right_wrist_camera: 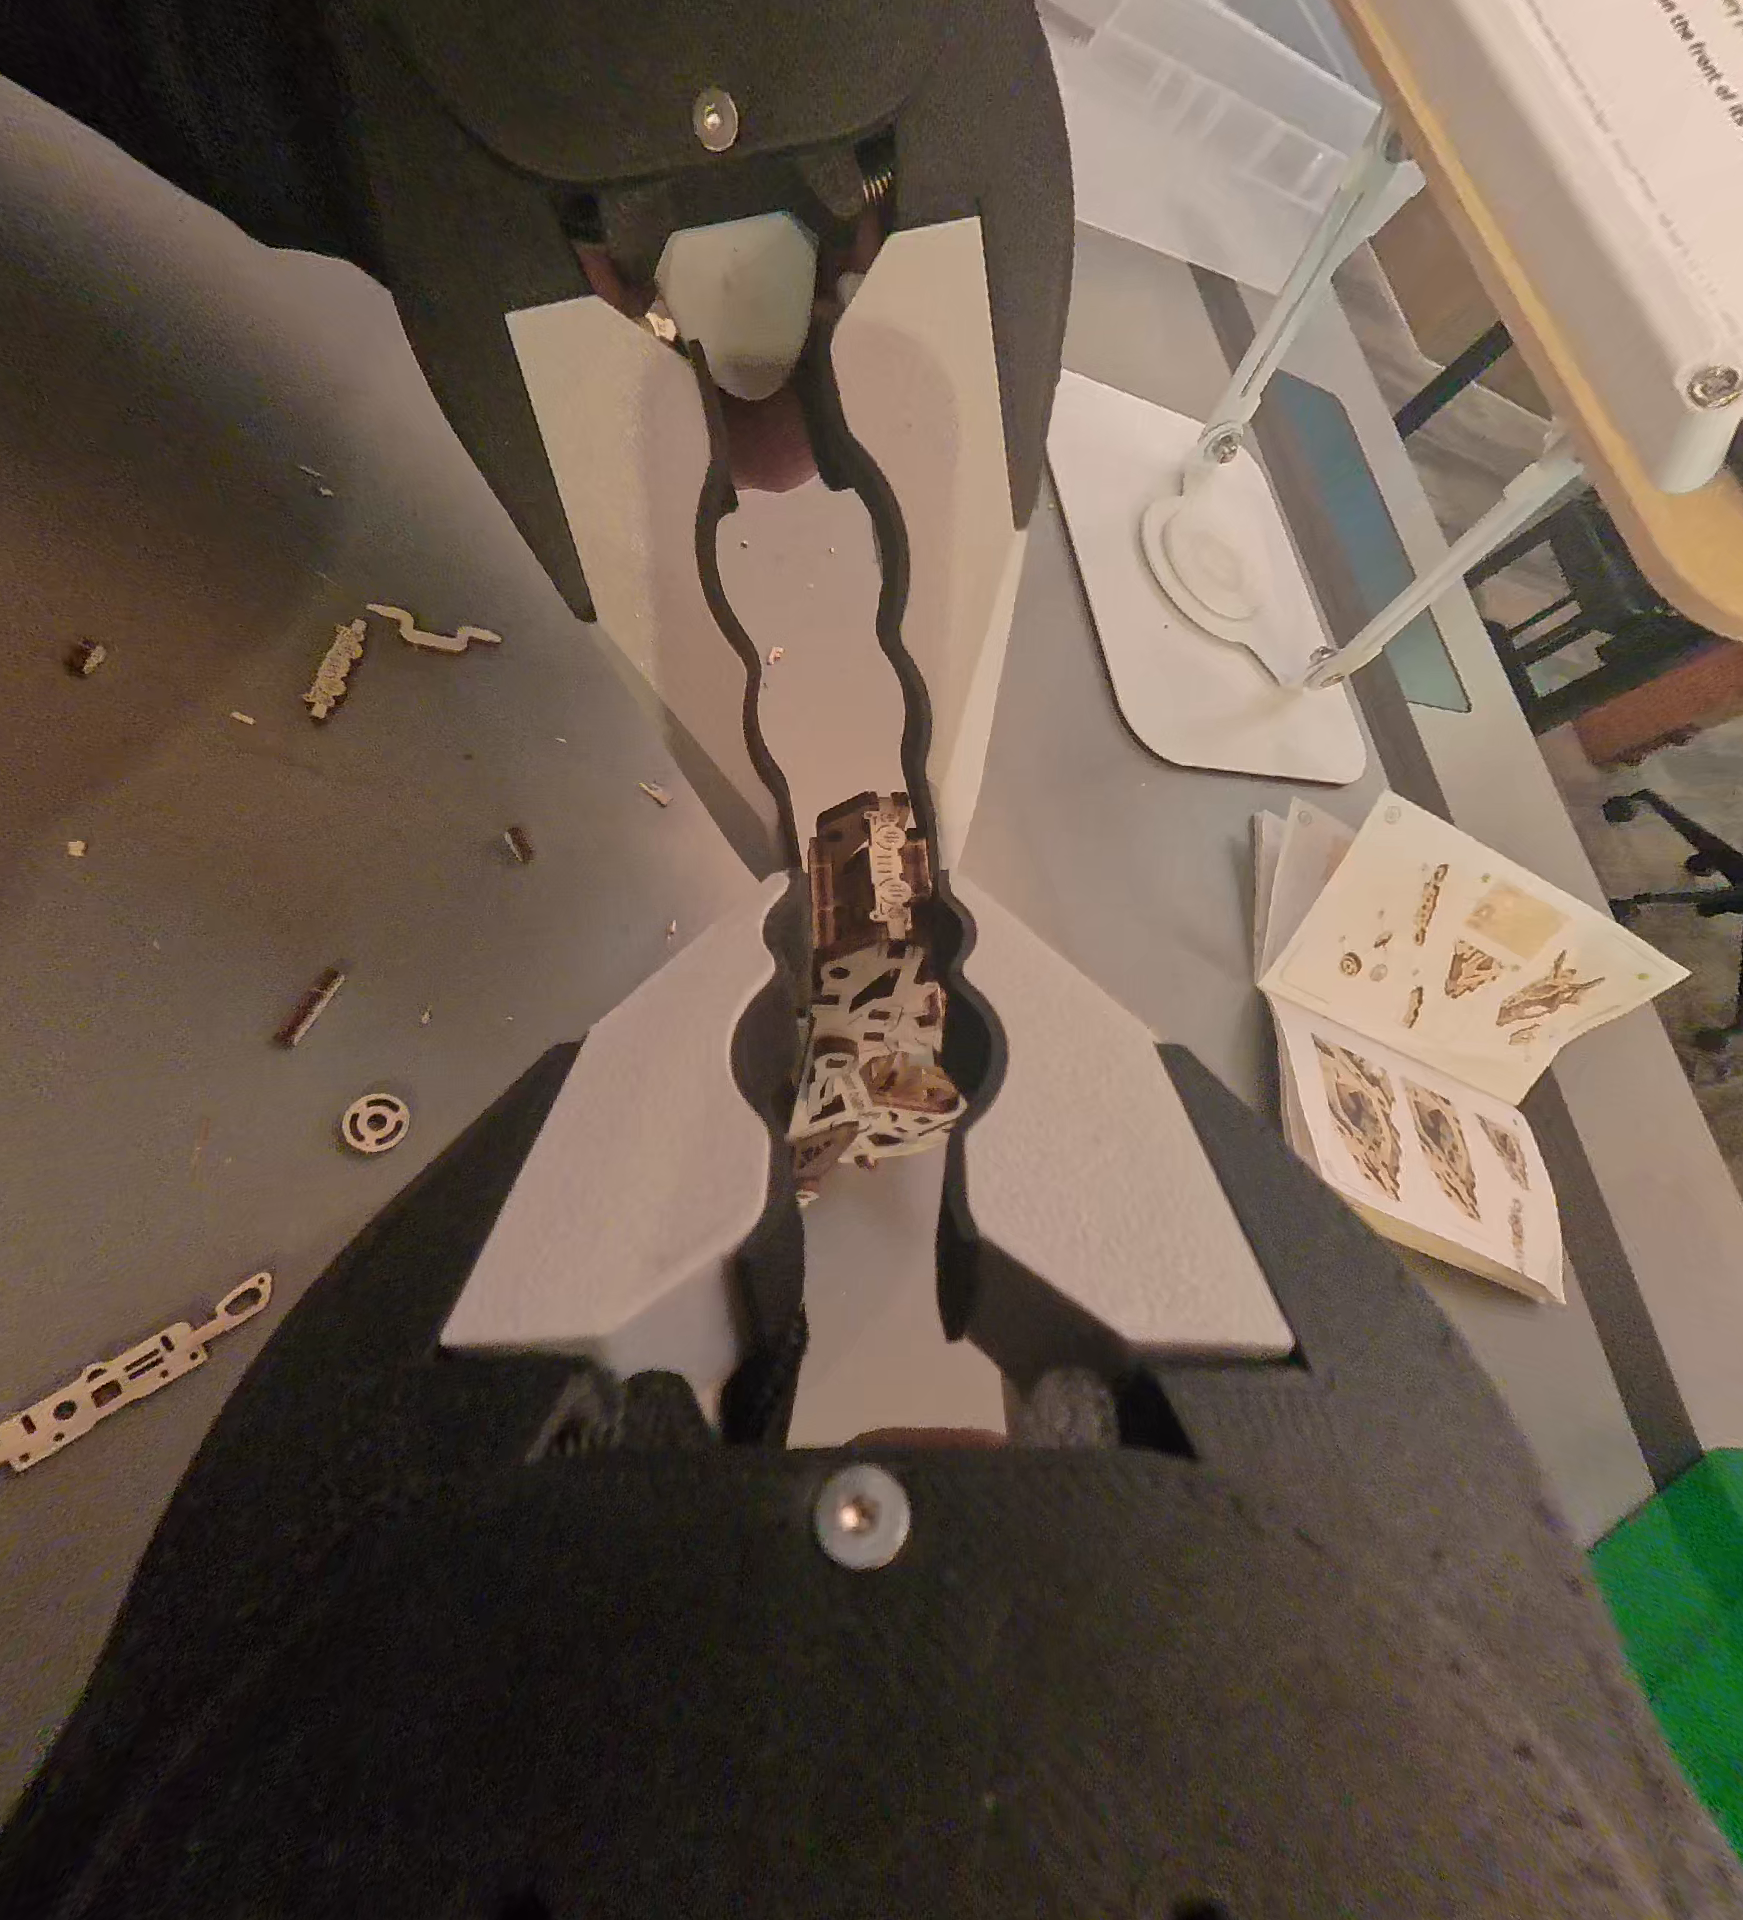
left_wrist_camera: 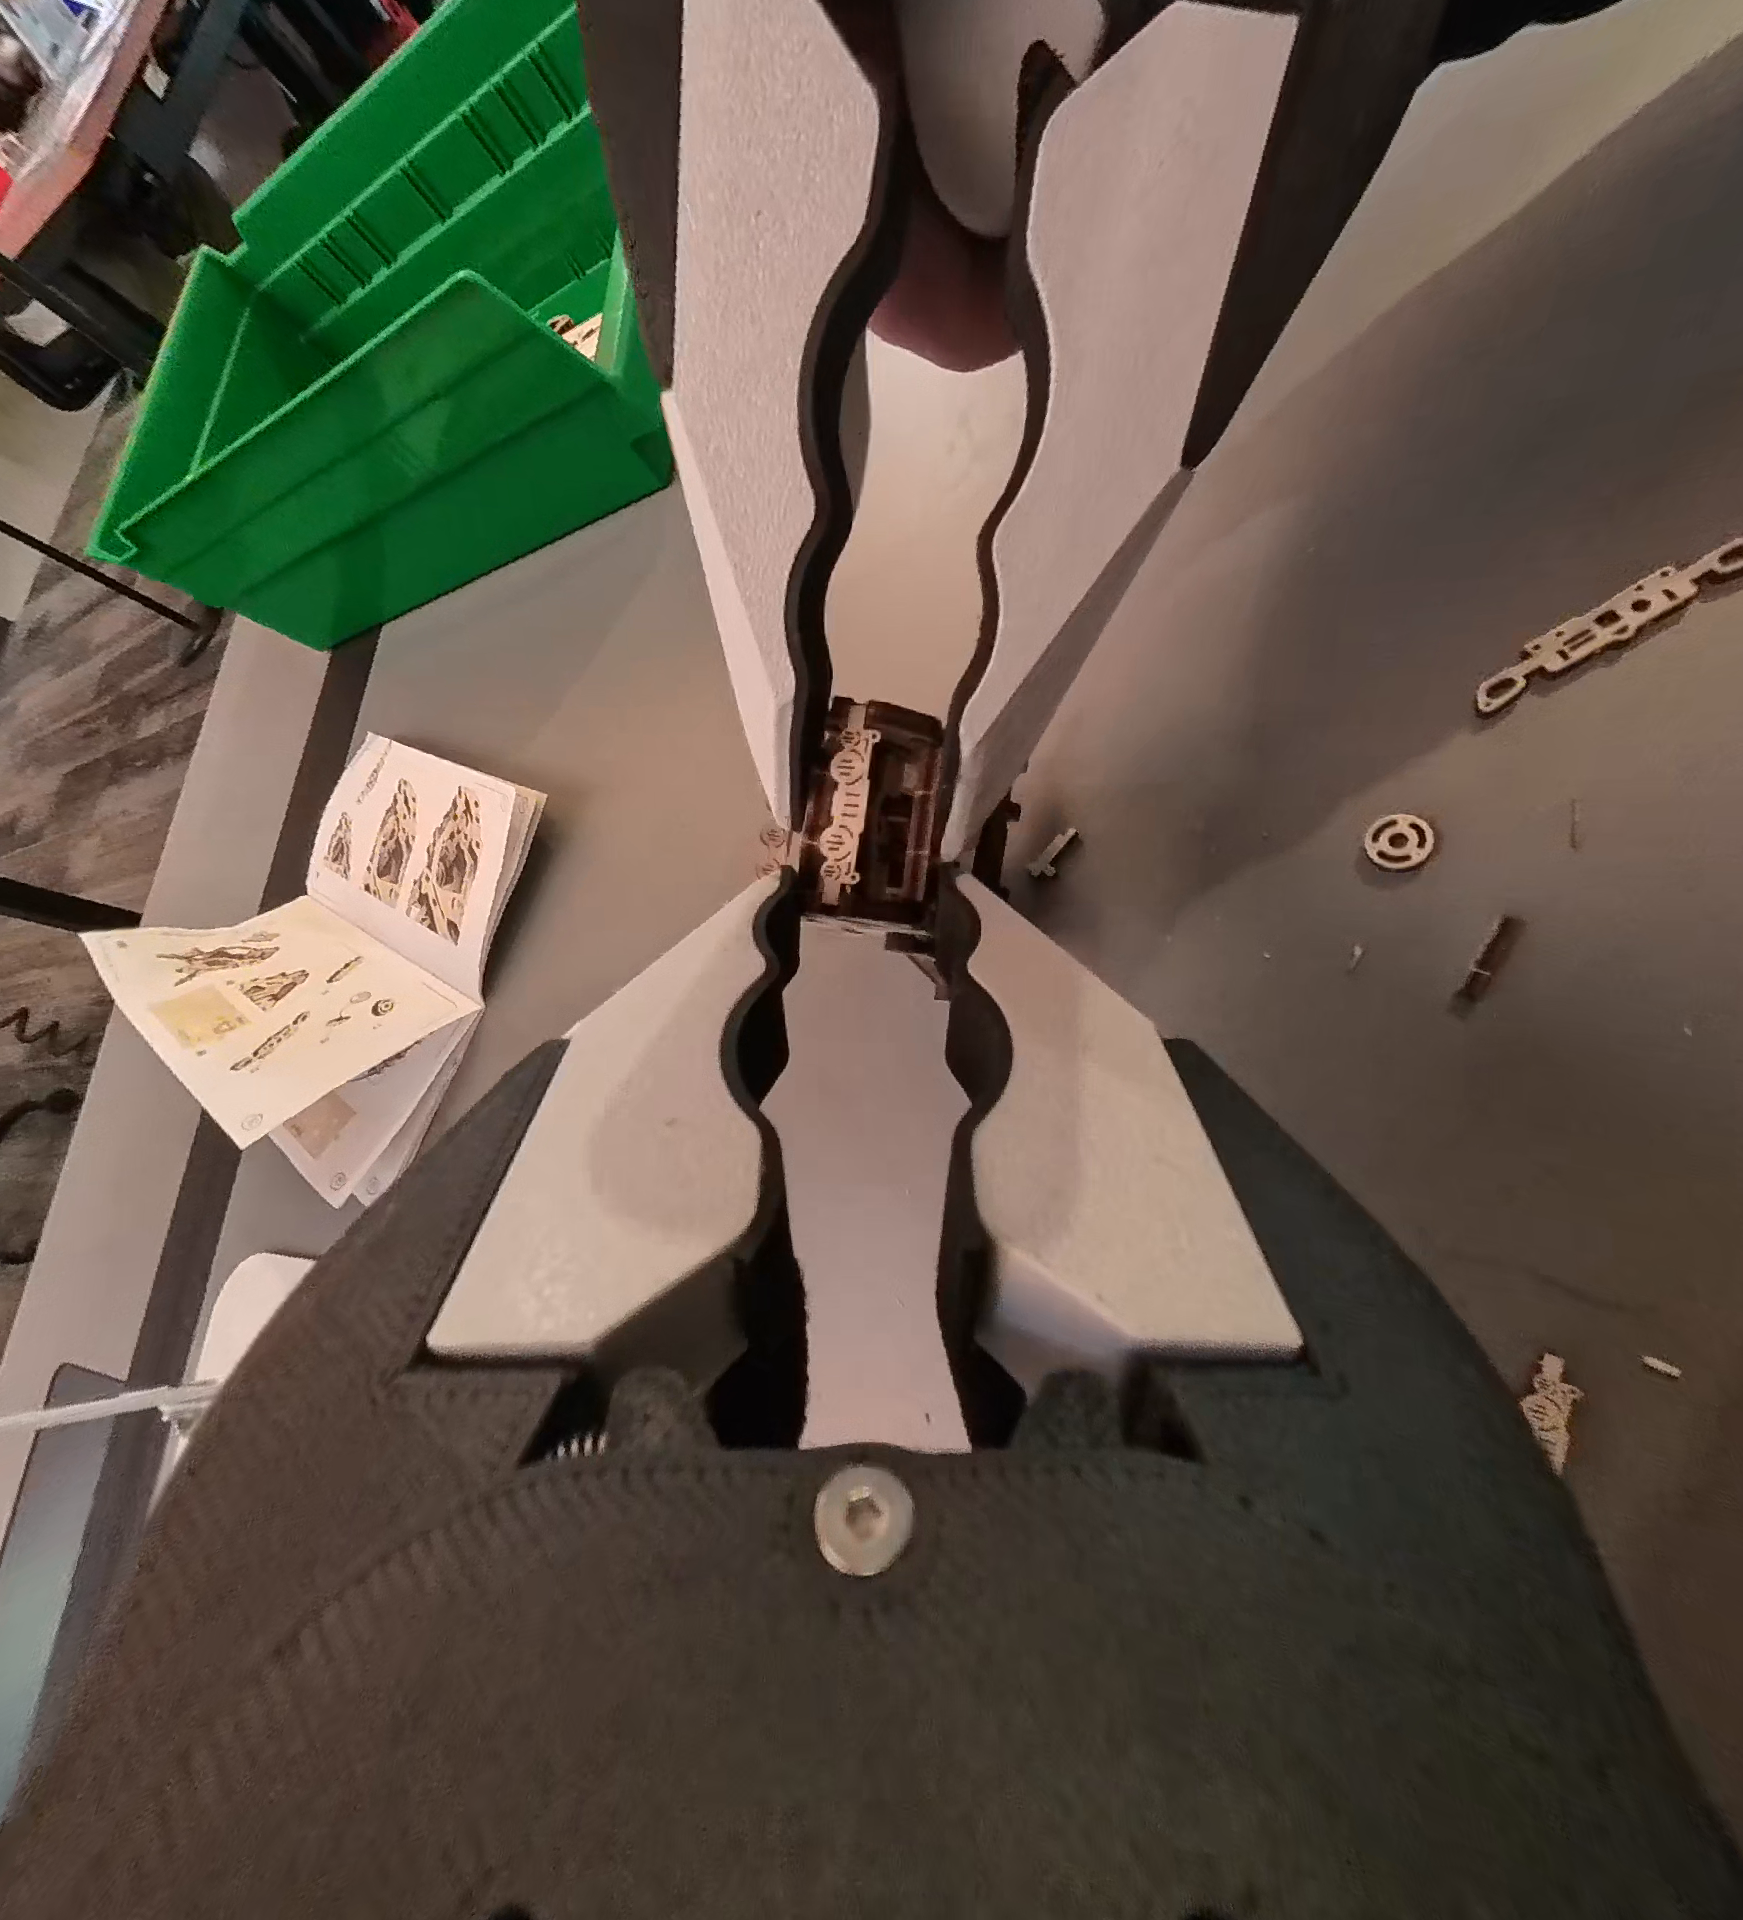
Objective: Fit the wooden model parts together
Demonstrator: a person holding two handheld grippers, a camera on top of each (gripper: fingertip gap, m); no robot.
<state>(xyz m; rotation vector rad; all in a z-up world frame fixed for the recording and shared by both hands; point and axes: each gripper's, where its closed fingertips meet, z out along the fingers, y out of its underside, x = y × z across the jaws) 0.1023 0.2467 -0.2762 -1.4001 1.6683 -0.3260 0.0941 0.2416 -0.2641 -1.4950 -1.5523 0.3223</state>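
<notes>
The wooden model [right_wrist_camera: 872,997], a small laser-cut assembly of pale fretwork plates and darker brown box sections, is suspended above the grey table [left_wrist_camera: 1469,1039], clamped between the two grippers, which meet tip to tip over it. The right gripper [right_wrist_camera: 872,935] is closed to a narrow gap on the pale, cut-out end of the model, which lies lengthwise between its white fingers [right_wrist_camera: 638,1143] and reaches back into the scalloped recess of the black pads. The left gripper [left_wrist_camera: 872,894] is likewise narrowed around the opposite, darker end; in the left wrist view only the model's end face, with a pale perforated strip across it, shows between the fingertips, and contact of both pads cannot be confirmed on the far side. Loose parts lie on the table well apart from the model: a long perforated strip [left_wrist_camera: 1625,623], a ring-shaped disc [left_wrist_camera: 1400,840], a short dark bar [left_wrist_camera: 1488,951], and, in the right wrist view, a wavy piece [right_wrist_camera: 436,629] and scattered splinters. An open instruction booklet [left_wrist_camera: 368,966] lies near the table edge, on the side of the model away from the loose parts. A green bin [left_wrist_camera: 410,364] stands beyond the booklet. A white lamp base [right_wrist_camera: 1199,582] sits near the booklet in the right wrist view.
</notes>
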